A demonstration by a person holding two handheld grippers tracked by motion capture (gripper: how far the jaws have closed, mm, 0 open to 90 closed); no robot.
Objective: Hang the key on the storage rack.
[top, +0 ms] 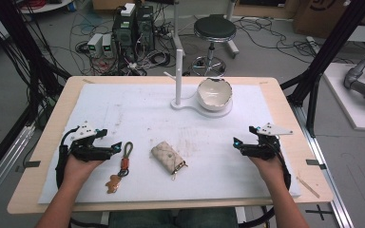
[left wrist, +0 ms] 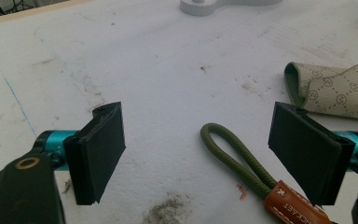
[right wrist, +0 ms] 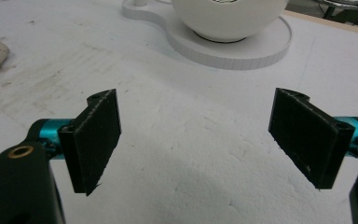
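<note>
A keychain with an olive cord loop [top: 127, 150] [left wrist: 235, 156], a brown leather tab and a gingerbread charm [top: 113, 183] lies on the white mat at the front left. Just left of it my left gripper [top: 115, 147] [left wrist: 200, 156] rests open, the loop lying between its jaws untouched. A beige patterned key pouch [top: 168, 156] [left wrist: 340, 91] lies mid-table. A white bowl [top: 214, 93] [right wrist: 228, 16] sits on a white stand with a post [top: 178, 76] at the back. My right gripper [top: 236, 143] [right wrist: 196, 140] hovers open at the right over bare mat.
The white mat [top: 138, 114] covers a wooden table [top: 285, 99]. Behind the table are a black stool [top: 214, 29], computer boxes and cables on the floor. Black frame posts stand at both sides.
</note>
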